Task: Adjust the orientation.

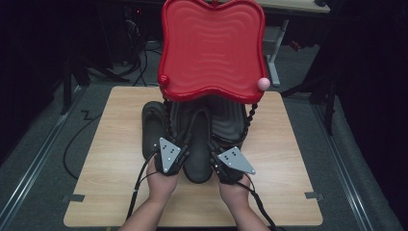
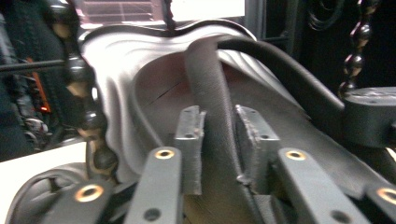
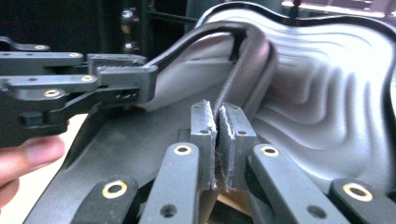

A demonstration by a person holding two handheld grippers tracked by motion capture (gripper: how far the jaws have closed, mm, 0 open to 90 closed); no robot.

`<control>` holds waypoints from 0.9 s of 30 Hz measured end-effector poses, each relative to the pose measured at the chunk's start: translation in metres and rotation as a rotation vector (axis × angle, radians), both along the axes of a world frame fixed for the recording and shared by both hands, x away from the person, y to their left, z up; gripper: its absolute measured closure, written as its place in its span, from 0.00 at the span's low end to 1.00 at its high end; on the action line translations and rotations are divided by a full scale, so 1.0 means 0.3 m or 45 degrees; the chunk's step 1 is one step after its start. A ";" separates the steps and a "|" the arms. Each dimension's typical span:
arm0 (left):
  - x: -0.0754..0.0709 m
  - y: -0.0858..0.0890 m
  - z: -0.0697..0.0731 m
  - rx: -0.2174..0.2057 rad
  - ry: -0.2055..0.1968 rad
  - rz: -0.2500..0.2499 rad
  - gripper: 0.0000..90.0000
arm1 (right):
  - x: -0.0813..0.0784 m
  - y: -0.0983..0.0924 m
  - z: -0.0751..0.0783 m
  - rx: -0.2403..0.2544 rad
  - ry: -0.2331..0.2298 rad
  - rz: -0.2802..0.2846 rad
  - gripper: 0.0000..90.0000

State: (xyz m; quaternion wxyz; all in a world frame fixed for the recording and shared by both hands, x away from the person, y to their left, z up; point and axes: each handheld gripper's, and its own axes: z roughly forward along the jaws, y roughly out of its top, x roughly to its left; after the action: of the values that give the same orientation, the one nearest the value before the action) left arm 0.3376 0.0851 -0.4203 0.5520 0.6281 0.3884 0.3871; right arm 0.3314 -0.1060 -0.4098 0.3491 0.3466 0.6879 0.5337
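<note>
My right gripper [image 3: 218, 140] pinches bag [image 1: 226, 120] rim; my left gripper [image 2: 218, 140] jaws loosely straddle handle strap [image 2: 210, 93]. Bag mid-table, under red tray [image 1: 211, 45]. Risk: strap slips from slack left jaws, bag sags.

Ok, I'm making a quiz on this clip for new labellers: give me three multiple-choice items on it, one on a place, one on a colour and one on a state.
1. In the high view, where on the ridged panel is the pink ball?
A. top middle
B. lower right corner
C. lower left corner

2. What colour is the ridged panel?
A. red
B. blue
C. yellow

3. How do the right gripper's jaws stand?
A. wide apart, nothing between them
B. closed on the pink ball
C. pinched shut on something thin

Answers:
1. B, it sits at that corner.
2. A, glossy red all over.
3. C, its pads squeeze a dark strap.
</note>
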 end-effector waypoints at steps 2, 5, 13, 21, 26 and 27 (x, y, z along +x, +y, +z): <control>-0.017 -0.001 0.001 -0.020 0.003 -0.020 0.70 | 0.009 -0.006 -0.001 0.003 -0.009 -0.031 0.96; -0.062 -0.005 -0.004 0.003 -0.008 -0.055 0.64 | 0.015 -0.006 -0.014 -0.010 -0.011 -0.047 0.96; -0.124 -0.010 -0.059 -0.047 0.086 -0.068 0.62 | 0.013 -0.002 -0.023 0.020 -0.038 -0.092 0.96; -0.073 0.006 -0.073 -0.005 0.090 0.002 0.76 | 0.041 0.012 -0.048 0.041 -0.022 -0.093 0.95; -0.021 0.025 -0.051 0.030 0.088 0.054 0.84 | 0.075 0.031 -0.051 0.042 -0.004 -0.066 0.93; -0.015 0.025 -0.050 0.030 0.085 0.064 0.84 | 0.090 0.036 -0.047 0.045 0.002 -0.061 0.93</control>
State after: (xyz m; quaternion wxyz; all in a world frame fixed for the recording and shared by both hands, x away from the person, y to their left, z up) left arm 0.3333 0.0927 -0.4353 0.5213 0.6372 0.4177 0.3843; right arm 0.3583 -0.0953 -0.4239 0.3550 0.3694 0.6701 0.5372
